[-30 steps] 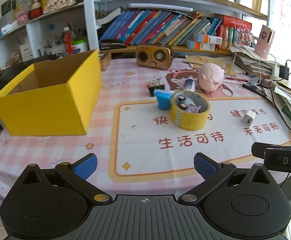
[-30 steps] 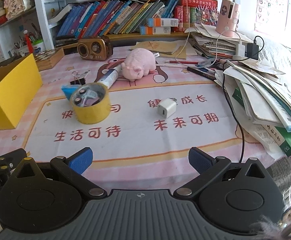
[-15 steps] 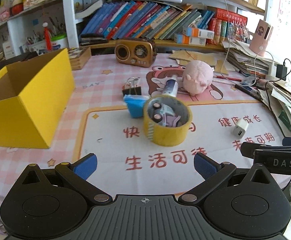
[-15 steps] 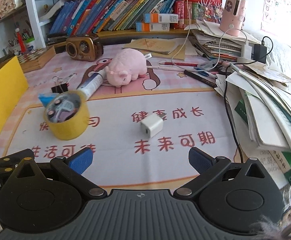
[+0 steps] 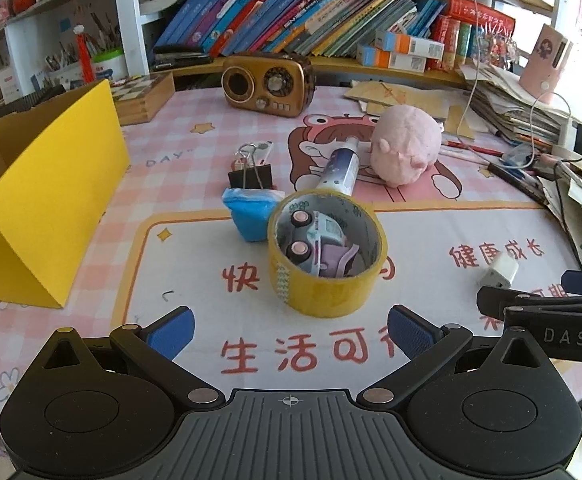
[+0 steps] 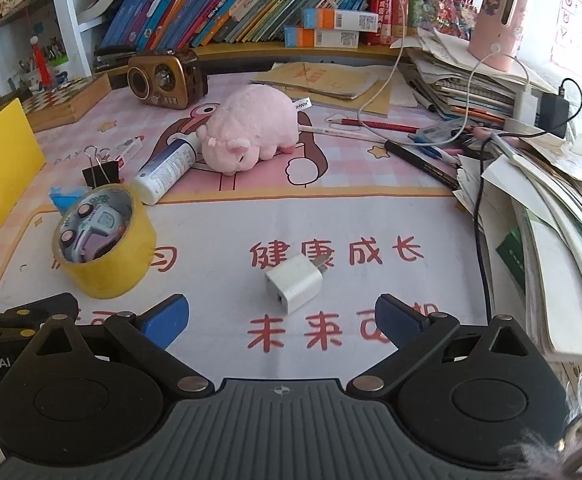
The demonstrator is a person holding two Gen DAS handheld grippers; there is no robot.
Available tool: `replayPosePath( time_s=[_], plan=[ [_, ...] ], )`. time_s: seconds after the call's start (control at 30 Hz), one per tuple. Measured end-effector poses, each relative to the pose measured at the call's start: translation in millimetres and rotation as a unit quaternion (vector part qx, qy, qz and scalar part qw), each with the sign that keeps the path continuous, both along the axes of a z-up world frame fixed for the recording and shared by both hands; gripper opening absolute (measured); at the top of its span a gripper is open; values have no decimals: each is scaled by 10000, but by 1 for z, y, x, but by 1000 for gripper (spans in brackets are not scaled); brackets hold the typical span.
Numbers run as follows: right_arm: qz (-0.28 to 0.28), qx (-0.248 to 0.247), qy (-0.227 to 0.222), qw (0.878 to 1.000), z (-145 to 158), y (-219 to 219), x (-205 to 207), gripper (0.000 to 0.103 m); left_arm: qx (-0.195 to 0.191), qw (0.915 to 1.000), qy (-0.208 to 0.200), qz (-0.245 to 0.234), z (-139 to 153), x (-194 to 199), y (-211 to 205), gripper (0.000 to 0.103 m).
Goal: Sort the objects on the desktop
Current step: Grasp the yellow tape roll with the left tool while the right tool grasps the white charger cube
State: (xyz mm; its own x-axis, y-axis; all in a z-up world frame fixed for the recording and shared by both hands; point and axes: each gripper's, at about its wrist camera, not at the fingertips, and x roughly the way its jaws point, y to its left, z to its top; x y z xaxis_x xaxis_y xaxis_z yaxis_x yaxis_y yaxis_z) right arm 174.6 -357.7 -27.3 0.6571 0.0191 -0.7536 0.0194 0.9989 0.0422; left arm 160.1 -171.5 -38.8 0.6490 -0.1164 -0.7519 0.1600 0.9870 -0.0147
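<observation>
A yellow tape roll (image 5: 327, 280) with a toy car (image 5: 315, 240) inside it lies on the mat just ahead of my open, empty left gripper (image 5: 289, 332). A blue pack (image 5: 251, 210), a black binder clip (image 5: 250, 174), a white tube (image 5: 341, 170) and a pink plush pig (image 5: 405, 148) lie behind it. A white charger cube (image 6: 294, 289) lies just ahead of my open, empty right gripper (image 6: 283, 320). The tape roll (image 6: 105, 268) sits at its left. An open yellow box (image 5: 51, 200) stands at the left.
A brown radio (image 5: 269, 84) and a wooden chessboard box (image 5: 143, 94) stand at the back under shelves of books. Stacked papers, pens and cables (image 6: 531, 168) crowd the right edge. The right gripper's finger (image 5: 547, 312) shows at the left view's right.
Both grippers have moved forward over the mat. The tape roll now sits close before the left gripper and the charger cube close before the right one. Both stay open.
</observation>
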Motion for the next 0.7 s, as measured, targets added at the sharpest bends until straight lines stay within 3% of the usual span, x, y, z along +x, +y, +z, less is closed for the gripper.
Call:
replayPosePath(
  time_s=[0.43, 0.7],
  plan=[
    [204, 98, 187, 9996, -12, -13, 23, 97, 102, 9997, 140, 185, -12, 31, -17, 102],
    [485, -10, 352, 9982, -20, -13, 36, 78, 208, 9997, 131, 67, -21, 56, -32, 102]
  ],
)
